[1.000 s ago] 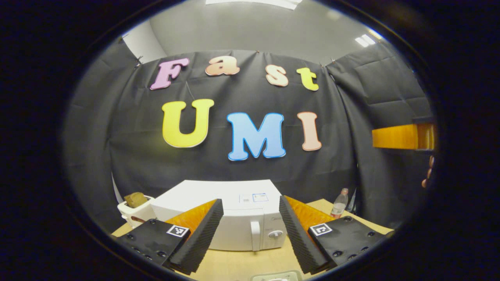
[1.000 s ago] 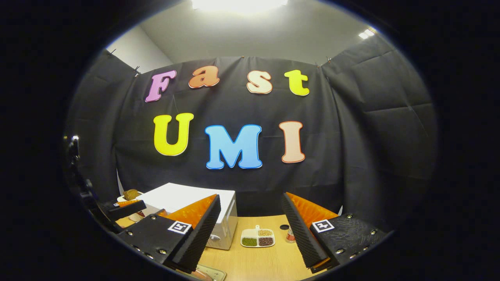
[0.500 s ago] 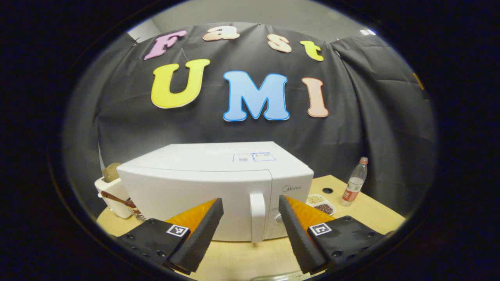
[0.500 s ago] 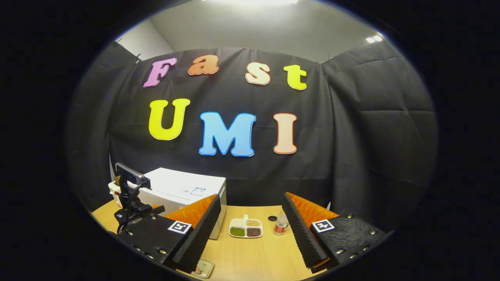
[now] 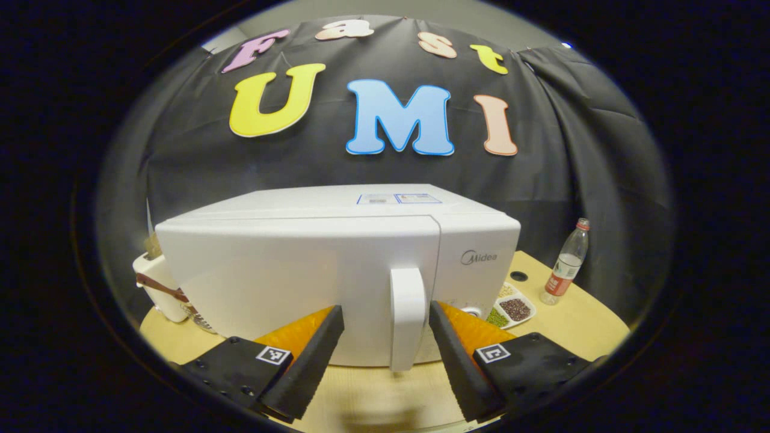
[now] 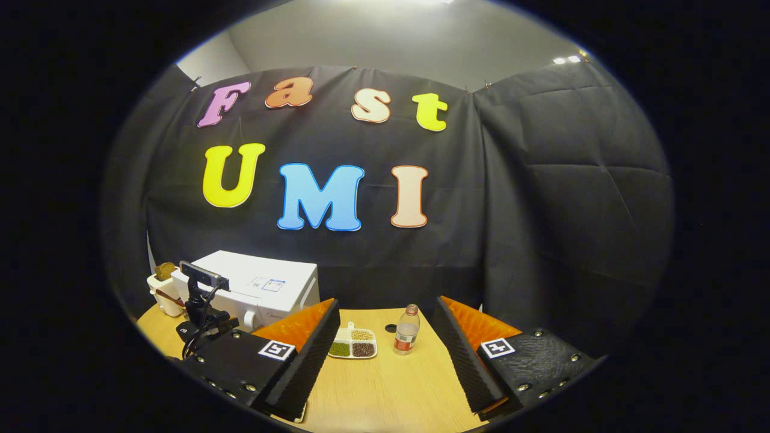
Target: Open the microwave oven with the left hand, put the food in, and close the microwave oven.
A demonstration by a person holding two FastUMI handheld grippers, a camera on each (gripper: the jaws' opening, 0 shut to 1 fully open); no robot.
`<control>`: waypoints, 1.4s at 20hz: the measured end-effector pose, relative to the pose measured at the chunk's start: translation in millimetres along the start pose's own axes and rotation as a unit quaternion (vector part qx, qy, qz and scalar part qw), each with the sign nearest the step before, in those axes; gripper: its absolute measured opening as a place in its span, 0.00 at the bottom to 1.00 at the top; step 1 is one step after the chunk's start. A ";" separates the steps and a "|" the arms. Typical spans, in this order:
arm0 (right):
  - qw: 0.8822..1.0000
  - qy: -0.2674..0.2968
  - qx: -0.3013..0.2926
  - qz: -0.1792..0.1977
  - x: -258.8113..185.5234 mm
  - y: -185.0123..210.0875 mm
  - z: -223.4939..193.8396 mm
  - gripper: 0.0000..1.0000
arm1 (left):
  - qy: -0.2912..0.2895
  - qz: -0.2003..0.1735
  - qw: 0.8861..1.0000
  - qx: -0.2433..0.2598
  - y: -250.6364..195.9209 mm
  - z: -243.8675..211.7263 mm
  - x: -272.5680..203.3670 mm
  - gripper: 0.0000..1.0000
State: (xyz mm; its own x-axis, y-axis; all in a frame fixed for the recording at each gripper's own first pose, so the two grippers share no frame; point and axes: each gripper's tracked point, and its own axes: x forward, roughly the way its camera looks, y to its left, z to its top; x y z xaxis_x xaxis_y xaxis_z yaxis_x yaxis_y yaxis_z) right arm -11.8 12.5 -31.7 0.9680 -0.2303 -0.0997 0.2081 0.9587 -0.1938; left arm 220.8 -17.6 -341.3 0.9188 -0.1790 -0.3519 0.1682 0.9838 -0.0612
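A white microwave oven (image 5: 301, 270) stands close in front in the left gripper view, its door closed. Its upright white handle (image 5: 408, 319) sits between the fingers of my left gripper (image 5: 385, 316), which is open and does not press on it. In the right gripper view the microwave oven (image 6: 264, 282) stands at the far left of the wooden table, with the left gripper (image 6: 201, 310) and its camera mount in front of it. My right gripper (image 6: 388, 310) hangs open over the table with nothing between its fingers.
A divided white dish of beans (image 6: 353, 347) and a small plastic bottle (image 6: 407, 329) stand on the wooden table (image 6: 385, 391) right of the microwave. A white toaster with bread (image 5: 157, 287) stands to its left. Black cloth walls close the booth.
My left gripper has moved forward and down to the microwave, so the handle now lies between its fingers. The right gripper view has swung to the right, bringing the bottle between its fingers.
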 end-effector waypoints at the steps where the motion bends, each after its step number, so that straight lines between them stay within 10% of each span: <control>1: 1.000 0.000 0.001 0.000 0.0 -0.4 0.4 0.96 | 0.007 -0.005 1.000 -0.006 -1.8 -3.2 1.7 0.89; 3: 1.000 0.000 0.001 0.004 0.1 2.6 -0.2 0.96 | 0.018 -0.041 0.999 -0.004 -20.3 -8.3 1.0 0.72; 5: 1.000 0.001 -0.002 0.012 1.6 8.6 -0.8 0.96 | 0.020 -0.042 0.999 0.027 -21.0 -9.5 1.9 0.34; 15: 0.999 -0.005 0.006 0.036 1.2 21.6 3.6 0.96 | 0.058 -0.076 0.995 0.016 -24.1 -13.0 1.7 0.09; 28: 0.992 0.013 0.019 0.124 7.7 101.5 -8.1 0.96 | 0.074 -0.118 0.990 0.021 40.0 -61.6 -161.7 0.09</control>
State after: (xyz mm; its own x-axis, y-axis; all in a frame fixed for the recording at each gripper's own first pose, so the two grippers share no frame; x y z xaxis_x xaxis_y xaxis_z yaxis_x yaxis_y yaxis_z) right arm 15.6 106.6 -60.0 0.9862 0.0095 -0.1652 -0.0303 0.9919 -0.1237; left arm 57.0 50.9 -344.4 0.7909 -0.3977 -0.4650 0.3893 0.9134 -0.1190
